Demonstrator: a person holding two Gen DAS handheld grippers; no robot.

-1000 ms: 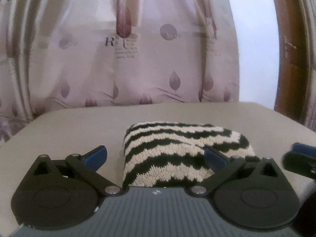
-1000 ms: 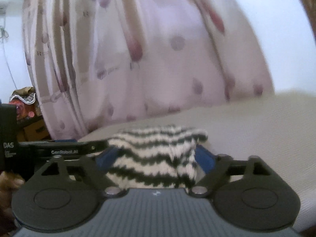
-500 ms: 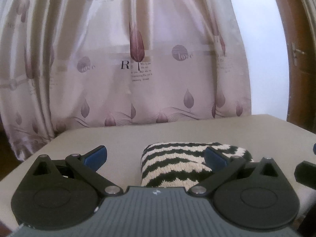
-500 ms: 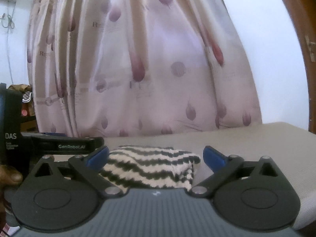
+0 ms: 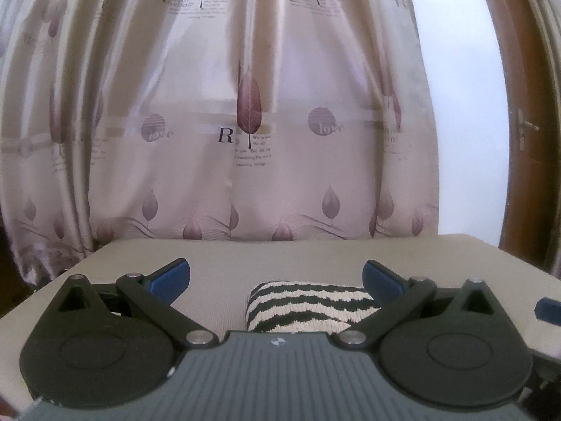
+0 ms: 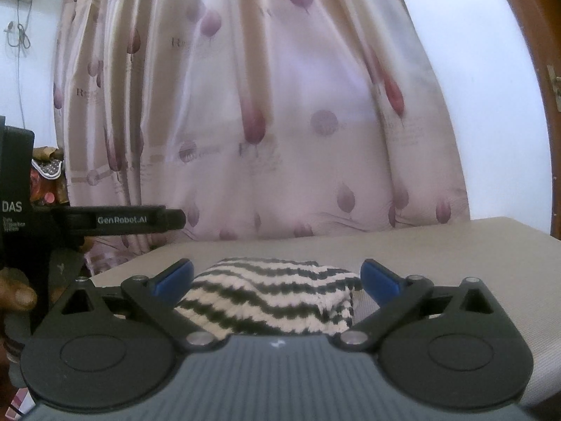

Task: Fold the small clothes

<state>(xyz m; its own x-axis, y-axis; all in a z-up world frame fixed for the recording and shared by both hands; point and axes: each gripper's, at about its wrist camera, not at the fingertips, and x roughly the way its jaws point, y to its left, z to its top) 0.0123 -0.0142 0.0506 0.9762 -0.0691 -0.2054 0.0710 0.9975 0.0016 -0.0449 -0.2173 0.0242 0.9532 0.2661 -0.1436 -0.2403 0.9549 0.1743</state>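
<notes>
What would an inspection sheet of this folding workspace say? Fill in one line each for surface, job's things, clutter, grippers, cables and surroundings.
Surface: beige padded table, bare around the garment.
Job's things: one black-and-white striped knit, folded into a compact block, lying flat.
Clutter: nothing seen.
Grippers: left hand-held gripper open, empty; right hand-held gripper open, empty, knit lying ahead between its fingers, not touched.
Cables: a thin wire on the far wall.
Surroundings: leaf-print curtain, white wall, brown door.
</notes>
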